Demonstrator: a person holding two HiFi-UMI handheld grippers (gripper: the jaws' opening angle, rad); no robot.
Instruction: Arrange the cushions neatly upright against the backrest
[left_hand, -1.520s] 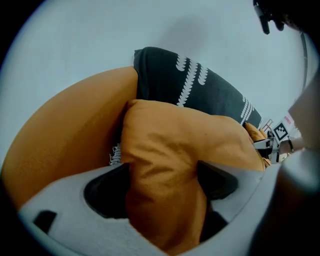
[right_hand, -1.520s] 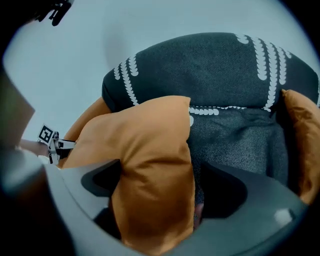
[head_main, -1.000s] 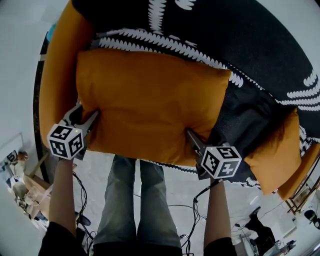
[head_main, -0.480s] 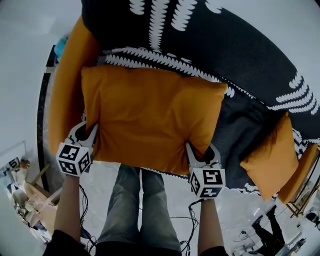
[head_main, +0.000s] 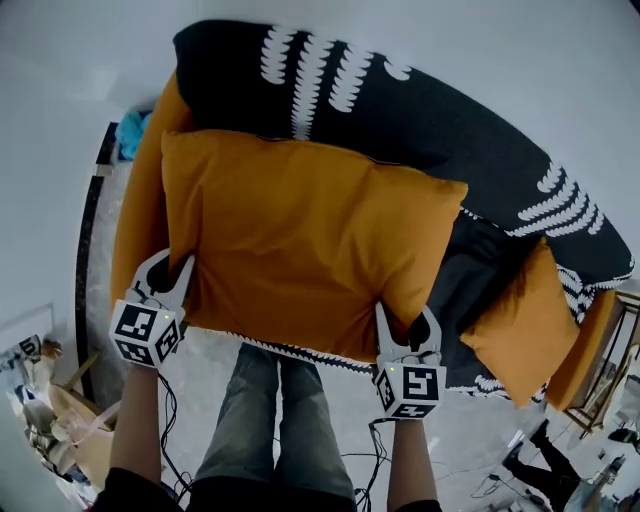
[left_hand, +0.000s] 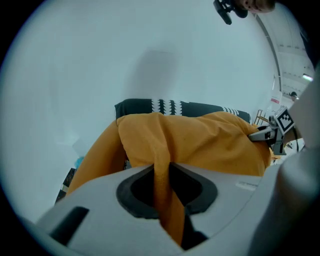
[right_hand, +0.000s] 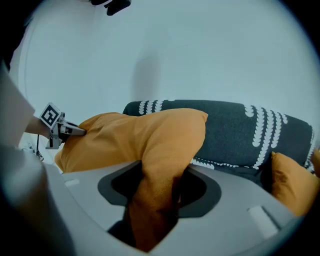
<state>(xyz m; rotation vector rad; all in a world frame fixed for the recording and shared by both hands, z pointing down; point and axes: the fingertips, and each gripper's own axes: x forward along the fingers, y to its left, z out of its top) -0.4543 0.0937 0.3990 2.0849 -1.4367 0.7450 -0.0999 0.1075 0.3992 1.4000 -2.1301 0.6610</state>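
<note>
A big orange cushion (head_main: 300, 250) hangs lifted in front of the black sofa's white-patterned backrest (head_main: 400, 100). My left gripper (head_main: 172, 272) is shut on its near left corner, and the left gripper view shows a thin fold of orange cloth (left_hand: 162, 165) pinched between the jaws. My right gripper (head_main: 405, 322) is shut on the near right corner, with a thick bunch of cloth (right_hand: 155, 180) between its jaws. Both pairs of jaws have just been closing on the cushion. A smaller orange cushion (head_main: 525, 325) lies tilted on the seat at the right.
Another orange cushion (head_main: 140, 230) stands at the sofa's left end, partly behind the held one. More orange (head_main: 592, 345) shows at the far right end. The person's legs (head_main: 275, 420) and floor cables (head_main: 165, 400) are below. A pale wall (left_hand: 125, 60) rises behind the sofa.
Both grippers have closed on the big cushion's near corners and raised it off the seat, so it now covers more of the backrest. The smaller cushion has stayed put.
</note>
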